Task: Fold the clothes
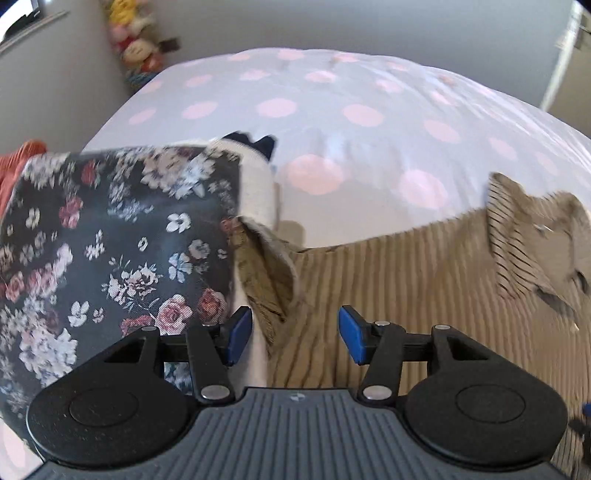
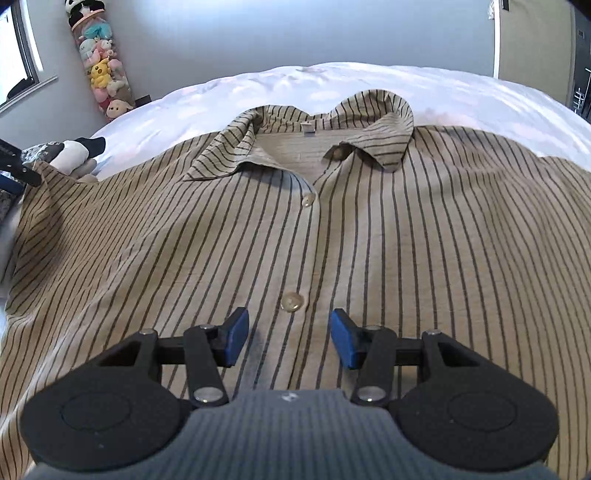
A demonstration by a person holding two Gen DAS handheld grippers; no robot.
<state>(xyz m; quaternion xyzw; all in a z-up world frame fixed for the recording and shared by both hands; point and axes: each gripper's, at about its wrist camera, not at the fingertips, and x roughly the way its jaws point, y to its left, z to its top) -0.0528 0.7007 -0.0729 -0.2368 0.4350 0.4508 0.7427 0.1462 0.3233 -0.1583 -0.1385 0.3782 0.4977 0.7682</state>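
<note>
bedspread (image 1: 332,110) open beyond, floral garment (image 1: 110,229) blocking left

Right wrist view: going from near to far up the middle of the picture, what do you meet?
Right tool with its blue pads apart and nothing between them → lower pearly button → upper pearly button → white neck label inside the striped collar of the beige striped shirt → white bed cover → grey wall.

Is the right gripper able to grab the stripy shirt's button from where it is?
Probably yes. The right gripper has its jaws open just above the striped shirt, and the lower button lies bare right ahead, nothing covering it.
</note>
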